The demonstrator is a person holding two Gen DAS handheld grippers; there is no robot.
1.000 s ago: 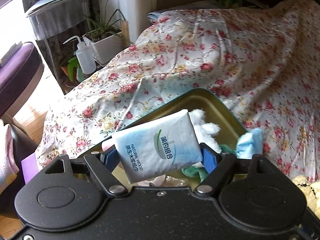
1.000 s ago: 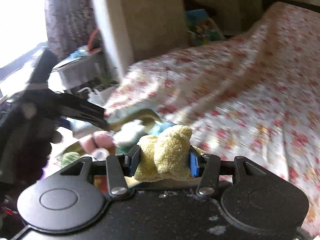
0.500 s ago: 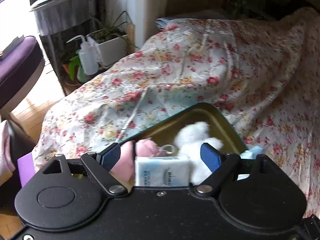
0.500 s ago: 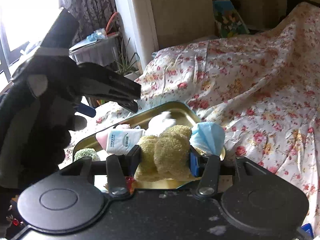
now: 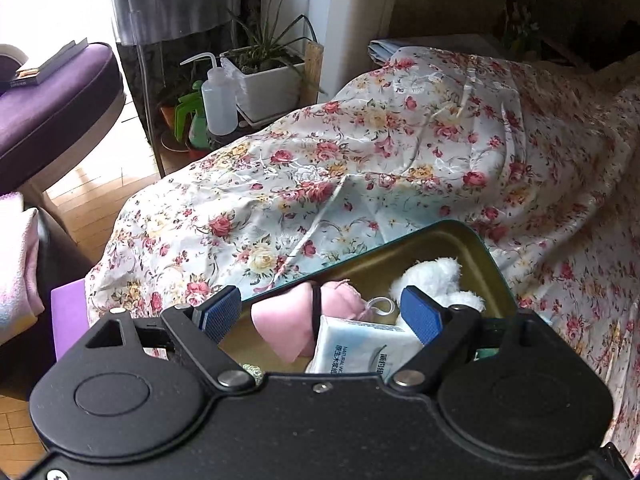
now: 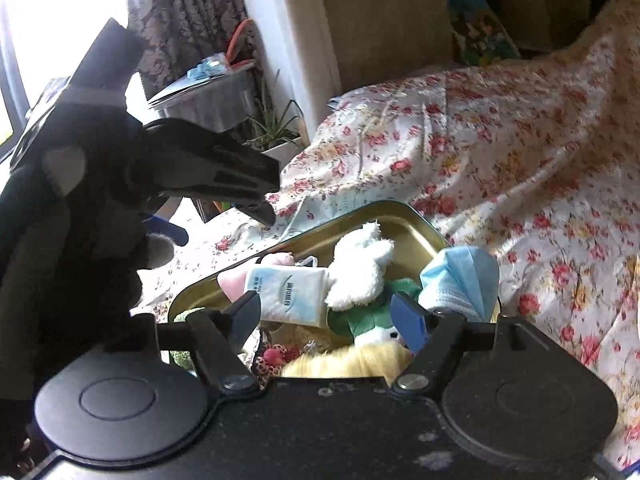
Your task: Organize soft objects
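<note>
Yellow plush (image 6: 352, 362) half hidden below right hand-held gripper (image 6: 330, 316), jaws just parted, left hand-held gripper (image 5: 320, 312) spread empty.

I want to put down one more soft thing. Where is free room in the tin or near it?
Inside the tin, only the far corner behind the white plush shows bare metal. The rest is crowded: tissue pack, pink cloth, blue mask, yellow plush. The floral bedcover beyond the tin lies open.
</note>
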